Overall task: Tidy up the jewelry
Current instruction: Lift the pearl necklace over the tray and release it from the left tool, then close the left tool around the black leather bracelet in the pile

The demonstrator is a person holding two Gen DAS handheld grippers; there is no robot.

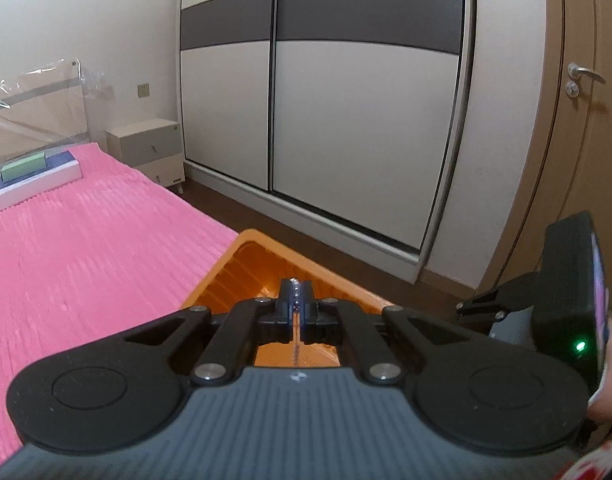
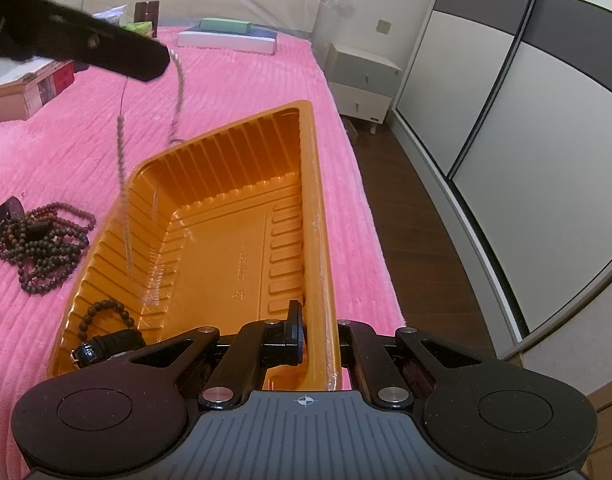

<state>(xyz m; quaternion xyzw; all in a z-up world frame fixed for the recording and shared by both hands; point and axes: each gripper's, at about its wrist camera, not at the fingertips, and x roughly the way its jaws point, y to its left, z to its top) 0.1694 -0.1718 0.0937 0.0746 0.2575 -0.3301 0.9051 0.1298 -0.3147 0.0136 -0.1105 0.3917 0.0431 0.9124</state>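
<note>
At far left we see a heap of dark bead strands [image 2: 42, 248] on the pink bedspread [image 2: 226, 92]. Our left gripper [image 1: 296, 294] pinches a silvery beaded necklace [image 2: 122, 148] — it dangles over the orange tray [image 2: 226, 248]. Our right gripper [image 2: 317, 336] clamps the tray's right rim — a bracelet [image 2: 106, 314] lies inside.
</note>
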